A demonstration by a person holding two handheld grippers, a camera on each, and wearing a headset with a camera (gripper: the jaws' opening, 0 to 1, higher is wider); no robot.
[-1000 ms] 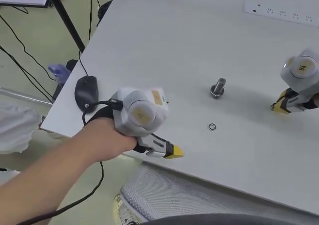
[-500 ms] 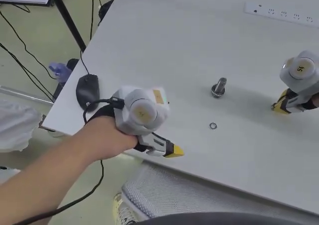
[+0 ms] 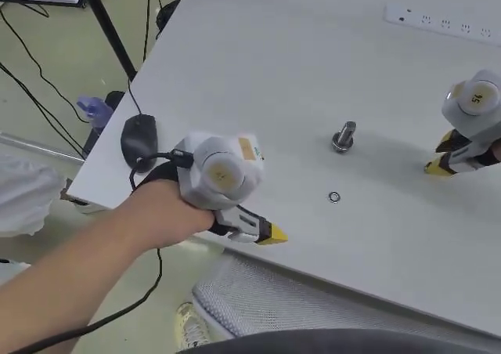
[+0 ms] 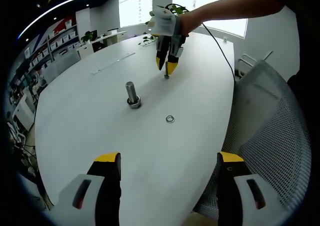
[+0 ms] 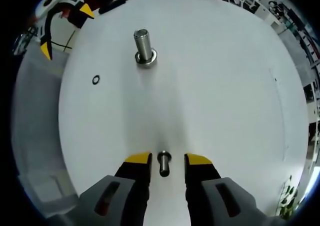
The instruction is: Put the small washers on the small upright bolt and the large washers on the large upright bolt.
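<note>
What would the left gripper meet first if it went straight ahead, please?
Probably the loose washer, almost dead ahead of the left gripper; the large bolt stands left of that line. Height is unclear, so it may pass over.

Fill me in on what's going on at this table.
A person works at a white table with a gripper in each hand. The right gripper is open, its jaws on either side of the small upright bolt. The left gripper hovers open and empty at the table's near edge. One washer lies loose near the large upright bolt.
</note>
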